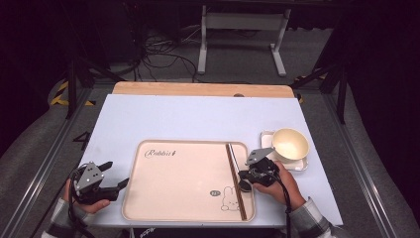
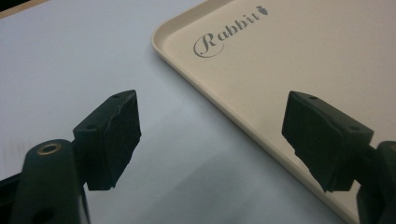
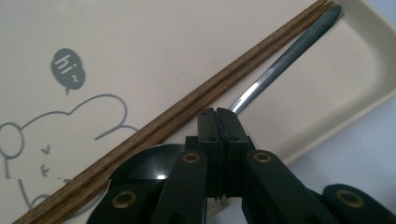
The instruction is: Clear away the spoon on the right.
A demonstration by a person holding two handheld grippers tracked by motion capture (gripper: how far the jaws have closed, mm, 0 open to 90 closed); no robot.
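A cream tray [image 1: 163, 198] printed with "Rabbit" and a bunny lies at the table's front. Along its right side lies a pair of wooden chopsticks [image 1: 235, 181] [image 3: 210, 88]. Just right of them is a metal spoon [image 3: 280, 60], handle pointing away and bowl under my jaws. My right gripper [image 1: 243, 179] [image 3: 217, 112] is shut on the spoon's neck, low over the tray's right edge. My left gripper [image 1: 113, 174] [image 2: 210, 135] rests open at the tray's left edge, with nothing between its jaws.
A cream bowl [image 1: 290, 144] stands on a small white square plate [image 1: 298, 165] just right of the tray. The light blue table top [image 1: 198, 116] stretches behind, ending at a wooden strip [image 1: 198, 89]. Metal frame rails run along both sides.
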